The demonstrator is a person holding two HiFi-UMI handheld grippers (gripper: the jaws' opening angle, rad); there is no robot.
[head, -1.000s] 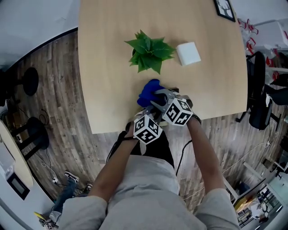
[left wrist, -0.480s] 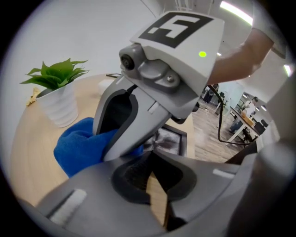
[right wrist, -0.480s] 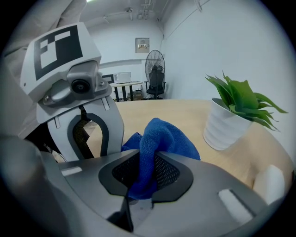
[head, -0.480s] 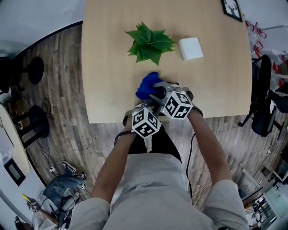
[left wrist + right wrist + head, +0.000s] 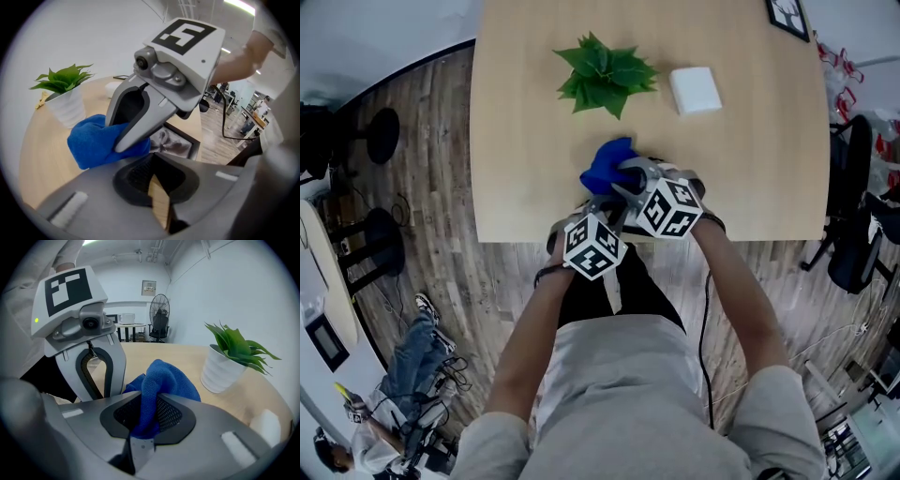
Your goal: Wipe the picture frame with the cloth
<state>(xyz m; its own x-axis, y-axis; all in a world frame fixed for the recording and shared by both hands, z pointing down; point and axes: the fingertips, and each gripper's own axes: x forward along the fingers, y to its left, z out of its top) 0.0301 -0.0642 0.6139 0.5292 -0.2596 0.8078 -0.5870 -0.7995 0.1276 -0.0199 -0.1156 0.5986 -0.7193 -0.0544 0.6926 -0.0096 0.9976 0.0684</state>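
Observation:
A blue cloth (image 5: 161, 380) is pinched in my right gripper (image 5: 145, 423), which is shut on it; the cloth bunches up past the jaws. In the left gripper view, the cloth (image 5: 96, 143) presses against a black-edged picture frame (image 5: 180, 140). My left gripper (image 5: 158, 190) is shut on a thin tan edge of that frame. From the head view both grippers sit close together at the table's near edge, left gripper (image 5: 605, 214) beside right gripper (image 5: 625, 180), with the cloth (image 5: 605, 164) just beyond them. The frame is mostly hidden there.
A potted green plant (image 5: 605, 70) and a white box (image 5: 694, 90) stand farther back on the wooden table (image 5: 516, 141). Another black frame (image 5: 789, 17) lies at the far right corner. A black chair (image 5: 851, 234) stands right of the table.
Both grippers and the cloth stay at the near table edge, the left gripper's cube a little lower and farther left. The head view has shifted slightly.

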